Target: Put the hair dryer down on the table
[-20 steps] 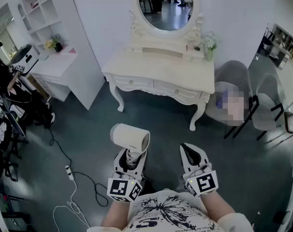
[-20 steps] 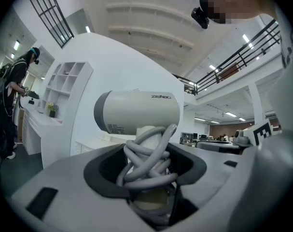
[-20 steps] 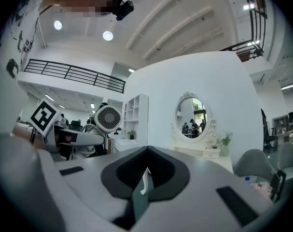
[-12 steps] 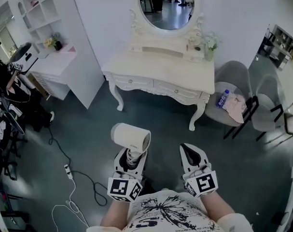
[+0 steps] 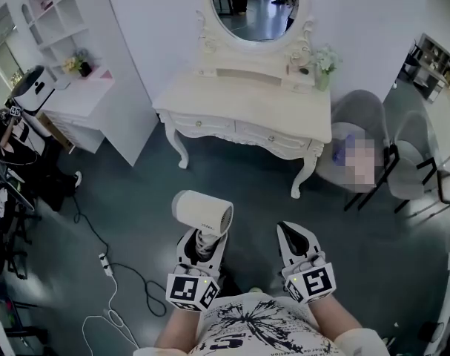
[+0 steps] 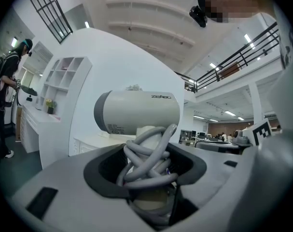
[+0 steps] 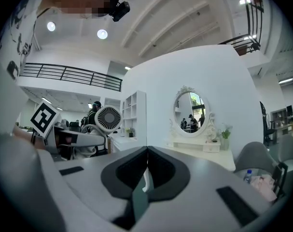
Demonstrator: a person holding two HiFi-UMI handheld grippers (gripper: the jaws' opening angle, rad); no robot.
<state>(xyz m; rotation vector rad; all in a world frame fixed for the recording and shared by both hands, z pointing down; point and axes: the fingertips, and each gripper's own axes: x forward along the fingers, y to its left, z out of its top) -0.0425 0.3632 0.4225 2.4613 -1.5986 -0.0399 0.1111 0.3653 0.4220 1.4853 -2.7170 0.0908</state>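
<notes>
A white hair dryer (image 5: 202,213) stands upright in my left gripper (image 5: 201,240), whose jaws are shut on its handle with the grey cord wound round it (image 6: 148,161). Its barrel (image 6: 136,112) lies crosswise above the jaws. In the right gripper view the same hair dryer (image 7: 107,119) shows its round grille at the left. My right gripper (image 5: 293,237) is held beside the left one, shut with nothing in it; its jaws (image 7: 147,154) meet at the tips. The white dressing table (image 5: 243,113) with an oval mirror (image 5: 254,6) stands ahead across the floor.
A grey chair (image 5: 360,135) stands right of the dressing table, with a second chair (image 5: 416,162) beyond it. A white shelf unit and desk (image 5: 84,99) are at the left. A cable and power strip (image 5: 106,264) lie on the dark floor. A person (image 5: 6,150) stands far left.
The view has shifted slightly; the dressing table sits a little higher and left in the picture. The hair dryer and both grippers keep the same pose.
</notes>
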